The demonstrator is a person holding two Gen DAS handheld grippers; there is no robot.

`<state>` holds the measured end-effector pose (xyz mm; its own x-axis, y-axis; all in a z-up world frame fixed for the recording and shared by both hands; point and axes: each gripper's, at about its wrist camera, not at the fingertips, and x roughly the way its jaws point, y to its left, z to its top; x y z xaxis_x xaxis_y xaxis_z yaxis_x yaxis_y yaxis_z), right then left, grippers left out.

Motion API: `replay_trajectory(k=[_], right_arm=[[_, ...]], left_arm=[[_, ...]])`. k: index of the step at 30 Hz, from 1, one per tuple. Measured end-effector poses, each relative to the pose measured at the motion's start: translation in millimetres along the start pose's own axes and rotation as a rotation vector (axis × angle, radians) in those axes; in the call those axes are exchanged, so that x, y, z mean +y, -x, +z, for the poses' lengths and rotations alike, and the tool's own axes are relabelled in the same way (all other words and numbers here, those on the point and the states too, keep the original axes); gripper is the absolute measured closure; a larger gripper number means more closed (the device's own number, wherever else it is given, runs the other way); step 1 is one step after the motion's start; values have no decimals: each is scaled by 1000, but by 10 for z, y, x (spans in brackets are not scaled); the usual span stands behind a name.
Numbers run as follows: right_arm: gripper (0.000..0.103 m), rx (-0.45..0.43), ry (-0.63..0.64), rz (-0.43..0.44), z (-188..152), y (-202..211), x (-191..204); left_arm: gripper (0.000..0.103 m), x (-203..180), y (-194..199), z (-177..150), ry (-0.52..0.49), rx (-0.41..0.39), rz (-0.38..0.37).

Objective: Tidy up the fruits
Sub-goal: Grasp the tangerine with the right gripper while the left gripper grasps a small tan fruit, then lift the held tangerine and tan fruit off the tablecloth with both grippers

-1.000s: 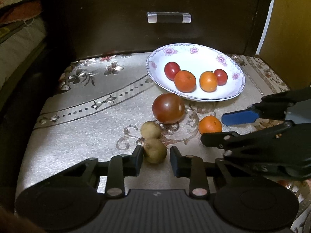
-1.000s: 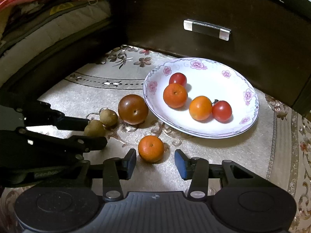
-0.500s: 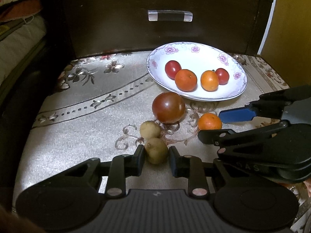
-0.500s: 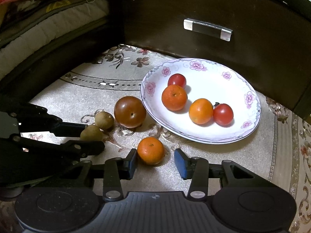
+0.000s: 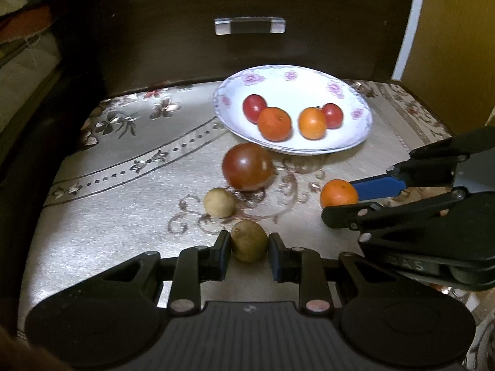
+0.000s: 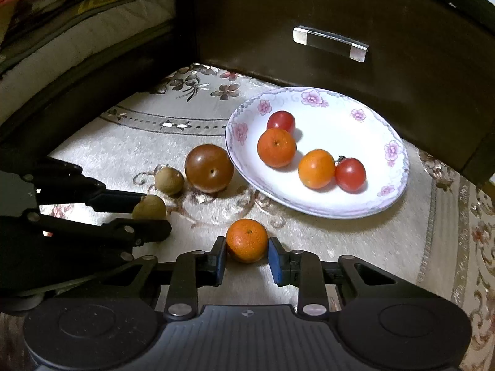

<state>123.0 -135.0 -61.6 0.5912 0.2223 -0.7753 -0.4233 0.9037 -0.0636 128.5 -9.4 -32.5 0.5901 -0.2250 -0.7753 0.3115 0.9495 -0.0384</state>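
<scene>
tangerine (image 6: 247, 240) between right fingers (image 6: 220, 259)

I'm seeing bedding (image 6: 77, 31) running off the frame at ten o'clock, and the left gripper (image 6: 151, 213) is half-covering a brown fruit (image 6: 150, 208).

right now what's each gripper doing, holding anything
left gripper: shut on the brown fruit
right gripper: just closed, shut on the small orange
</scene>
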Motion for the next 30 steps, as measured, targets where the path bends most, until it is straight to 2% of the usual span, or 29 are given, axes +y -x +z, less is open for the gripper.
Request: replay_trajectory(k=[7, 19, 30], right_arm=[[79, 10, -9, -15, -171, 219, -40], [79, 58, -26, -68, -495, 425, -104], [78, 63, -20, -74, -506, 428, -75]], left_arm=[[71, -187, 103, 4, -45, 1, -35], [71, -508, 92, -137, -134, 48, -78], [71, -510, 78, -143, -122, 49, -79]])
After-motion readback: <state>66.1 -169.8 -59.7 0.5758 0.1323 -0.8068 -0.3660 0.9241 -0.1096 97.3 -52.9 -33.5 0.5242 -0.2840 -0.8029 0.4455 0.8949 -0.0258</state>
